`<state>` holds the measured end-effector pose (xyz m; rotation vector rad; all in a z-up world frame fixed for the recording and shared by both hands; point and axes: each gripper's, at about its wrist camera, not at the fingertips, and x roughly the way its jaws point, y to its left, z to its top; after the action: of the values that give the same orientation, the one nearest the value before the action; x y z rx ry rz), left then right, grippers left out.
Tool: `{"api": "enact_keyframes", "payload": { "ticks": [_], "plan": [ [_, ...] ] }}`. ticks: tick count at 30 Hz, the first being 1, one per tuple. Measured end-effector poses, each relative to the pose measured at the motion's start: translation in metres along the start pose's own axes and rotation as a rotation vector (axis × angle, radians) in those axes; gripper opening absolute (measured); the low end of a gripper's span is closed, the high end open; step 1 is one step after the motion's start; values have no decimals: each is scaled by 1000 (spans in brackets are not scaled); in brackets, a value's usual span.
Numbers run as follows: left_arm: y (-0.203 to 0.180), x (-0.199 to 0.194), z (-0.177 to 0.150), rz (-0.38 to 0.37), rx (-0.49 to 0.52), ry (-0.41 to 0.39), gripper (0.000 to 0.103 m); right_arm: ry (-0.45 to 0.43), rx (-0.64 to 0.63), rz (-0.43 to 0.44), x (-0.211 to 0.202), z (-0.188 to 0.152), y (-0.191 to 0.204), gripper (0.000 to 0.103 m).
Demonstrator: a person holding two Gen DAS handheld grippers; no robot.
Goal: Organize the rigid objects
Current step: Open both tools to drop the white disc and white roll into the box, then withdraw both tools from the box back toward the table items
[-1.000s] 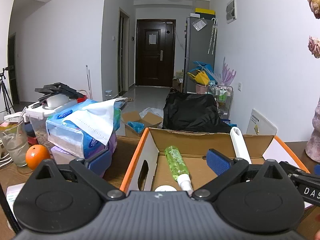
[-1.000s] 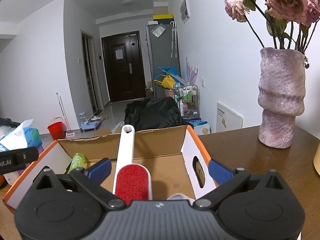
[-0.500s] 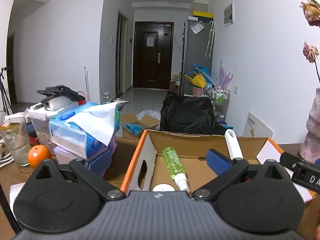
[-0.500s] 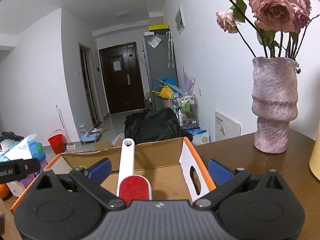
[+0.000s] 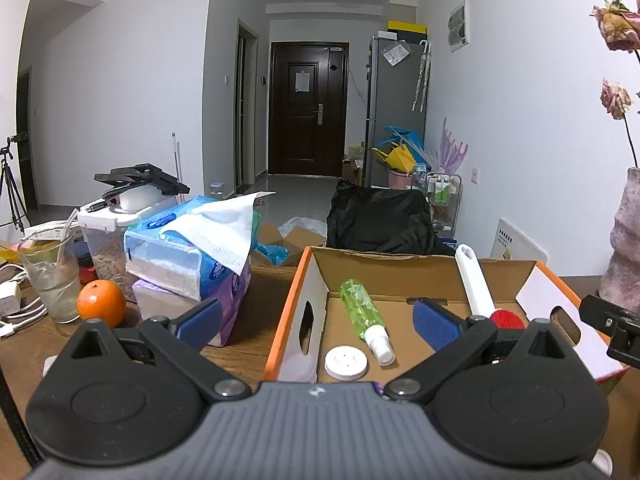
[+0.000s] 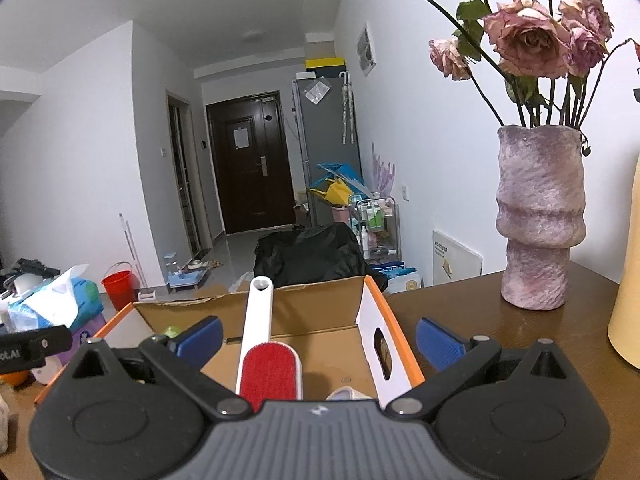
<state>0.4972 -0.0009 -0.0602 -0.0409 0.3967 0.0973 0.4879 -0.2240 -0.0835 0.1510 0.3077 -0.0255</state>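
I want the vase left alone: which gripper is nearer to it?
Right. The right gripper is open over the box's right end, the vase just beyond its right finger. The left gripper, open, straddles the box's left wall.

Quick count, mostly lower half of both frames. One cardboard box (image 5: 316, 272) with three things in it: one green spray bottle (image 5: 360, 304), one white round cap (image 5: 346, 364), one lint brush (image 6: 266, 356) with a red pad. Left of the box: one orange (image 5: 101, 309), one glass cup (image 5: 50, 276), two tissue packs (image 5: 180, 264) stacked. Right side of the right wrist frame: one purple vase (image 6: 540, 220) holding about five dried roses (image 6: 528, 40). Two sets of tongs, left (image 5: 318, 320) and right (image 6: 320, 340), both spread wide with nothing in them.
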Motion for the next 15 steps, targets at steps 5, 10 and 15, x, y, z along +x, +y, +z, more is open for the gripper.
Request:
{"api": "enact_keyframes", "payload": {
  "ticks": [5, 10, 15],
  "plan": [
    [4, -10, -6, -1, 17, -3, 103, -1, -11, 9, -13, -5, 0, 103],
    [7, -24, -13, -3, 28, -4, 103, 6, -28, 11, -26, -11, 0, 103],
    [14, -38, -20, -10, 25, 4, 103, 13, -49, 14, -41, -18, 2, 103]
  ]
}}
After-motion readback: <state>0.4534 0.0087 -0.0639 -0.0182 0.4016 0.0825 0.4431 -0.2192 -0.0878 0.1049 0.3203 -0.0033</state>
